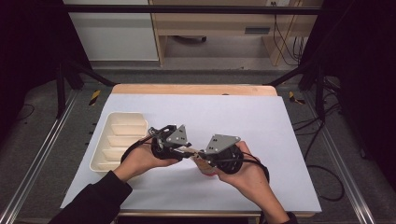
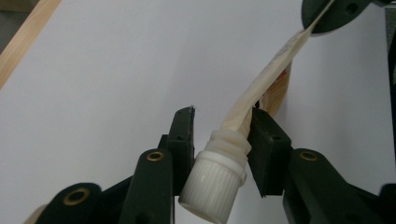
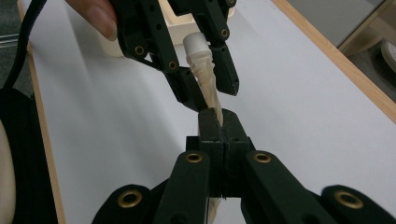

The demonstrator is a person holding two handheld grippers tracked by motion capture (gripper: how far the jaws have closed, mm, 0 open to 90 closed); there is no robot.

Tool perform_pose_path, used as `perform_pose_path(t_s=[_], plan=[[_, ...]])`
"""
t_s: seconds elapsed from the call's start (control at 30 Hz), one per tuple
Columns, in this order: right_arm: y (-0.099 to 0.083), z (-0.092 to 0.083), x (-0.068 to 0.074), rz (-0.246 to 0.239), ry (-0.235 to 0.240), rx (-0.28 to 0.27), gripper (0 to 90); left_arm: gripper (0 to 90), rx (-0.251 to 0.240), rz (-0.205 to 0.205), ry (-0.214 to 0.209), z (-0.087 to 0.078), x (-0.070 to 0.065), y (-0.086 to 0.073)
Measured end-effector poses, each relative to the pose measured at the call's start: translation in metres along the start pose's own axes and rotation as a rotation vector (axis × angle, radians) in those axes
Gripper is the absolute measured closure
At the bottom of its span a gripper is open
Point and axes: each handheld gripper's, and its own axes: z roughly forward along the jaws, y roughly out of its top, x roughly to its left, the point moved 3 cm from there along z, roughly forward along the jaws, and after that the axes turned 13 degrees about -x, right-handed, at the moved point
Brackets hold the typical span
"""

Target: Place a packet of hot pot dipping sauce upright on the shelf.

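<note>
A flattened cream tube (image 2: pixel 261 88) with a white ribbed screw cap (image 2: pixel 212 186) is stretched between both grippers above the white table sheet. My left gripper (image 2: pixel 222 123) is shut on the tube's neck just past the cap. In the right gripper view my right gripper (image 3: pixel 219 119) is shut on the flat body of the tube (image 3: pixel 208 84), and the left gripper (image 3: pixel 211 95) and cap (image 3: pixel 195 44) face it closely. From above, the left gripper (image 1: pixel 189 151) and right gripper (image 1: pixel 201 156) meet tip to tip near the table's front middle, with the tube's lower part (image 1: pixel 205 167) under the right one.
A cream tray (image 1: pixel 100 156) with several ribbed compartments lies at the left, just behind the person's left hand. The white sheet (image 1: pixel 261 126) covers the table, with a wooden edge (image 1: pixel 194 88) at the back. Dark frame rails run along both sides.
</note>
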Motion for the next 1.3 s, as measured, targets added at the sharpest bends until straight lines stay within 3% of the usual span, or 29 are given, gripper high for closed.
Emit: perform_pose_path(t_s=[0.1,0.27,0.33,0.37,0.4,0.47,0.5,0.53,0.57,0.63,0.67,0.7,0.73,0.77,0.8,0.83,0.9,1.0,1.07,1.1,1.3], plan=[[-0.002,-0.002,-0.001,0.007,-0.005,-0.003,89.7,70.2,-0.001,0.006,-0.026,0.000,-0.003,0.001],[-0.004,-0.004,-0.002,0.012,-0.009,-0.007,88.2,71.9,-0.008,0.013,-0.036,0.000,-0.004,0.001],[-0.007,-0.003,0.000,0.015,-0.007,-0.004,80.0,72.1,-0.004,0.024,-0.040,0.000,-0.005,0.001],[-0.007,-0.003,0.000,0.015,-0.007,-0.004,80.0,72.1,-0.004,0.024,-0.040,0.000,-0.005,0.001],[-0.009,-0.003,0.000,0.021,-0.030,0.001,70.0,72.1,-0.003,0.025,-0.040,0.000,-0.006,0.001],[-0.011,-0.003,0.000,0.024,-0.037,0.000,65.7,72.1,-0.003,0.026,-0.040,0.000,-0.005,0.001],[-0.014,-0.004,-0.002,0.040,-0.052,0.004,53.0,72.2,0.000,0.027,-0.041,0.000,-0.005,0.000],[-0.014,-0.004,-0.002,0.040,-0.052,0.004,53.0,72.1,0.000,0.027,-0.041,0.000,-0.005,0.000],[-0.019,-0.004,-0.004,0.060,-0.072,0.012,43.9,72.1,0.005,0.026,-0.041,0.000,-0.004,0.001],[-0.024,-0.006,-0.006,0.065,-0.109,0.010,33.7,72.2,0.009,0.028,-0.043,0.000,-0.004,0.001],[-0.024,-0.006,-0.006,0.065,-0.109,0.010,33.7,72.2,0.009,0.028,-0.043,0.000,-0.004,0.001],[-0.031,-0.007,-0.008,0.075,-0.151,0.012,24.0,72.2,0.009,0.032,-0.044,0.001,-0.004,0.002],[-0.031,-0.007,-0.008,0.075,-0.151,0.012,24.0,72.2,0.009,0.032,-0.044,0.001,-0.004,0.002],[-0.041,-0.008,-0.010,0.095,-0.190,0.029,15.8,72.2,0.018,0.033,-0.045,0.001,-0.004,0.003],[-0.041,-0.008,-0.010,0.095,-0.190,0.029,15.8,72.2,0.018,0.033,-0.045,0.001,-0.004,0.003],[-0.052,-0.010,-0.014,0.130,-0.241,0.055,13.3,72.1,0.025,0.039,-0.046,0.002,-0.004,0.005],[-0.058,-0.011,-0.016,0.156,-0.258,0.056,11.7,72.1,0.026,0.039,-0.048,0.002,-0.004,0.006],[-0.081,-0.022,-0.027,0.215,-0.369,0.063,9.4,72.1,0.027,0.037,-0.052,0.004,-0.002,0.007],[-0.086,-0.025,-0.029,0.235,-0.386,0.057,8.2,72.1,0.023,0.030,-0.056,0.005,-0.001,0.007],[-0.096,-0.030,-0.033,0.286,-0.407,0.051,6.1,72.1,0.021,0.022,-0.058,0.007,0.002,0.008],[-0.127,-0.037,-0.033,0.325,-0.465,0.082,6.1,72.2,0.037,0.007,-0.064,0.014,0.005,0.016]])
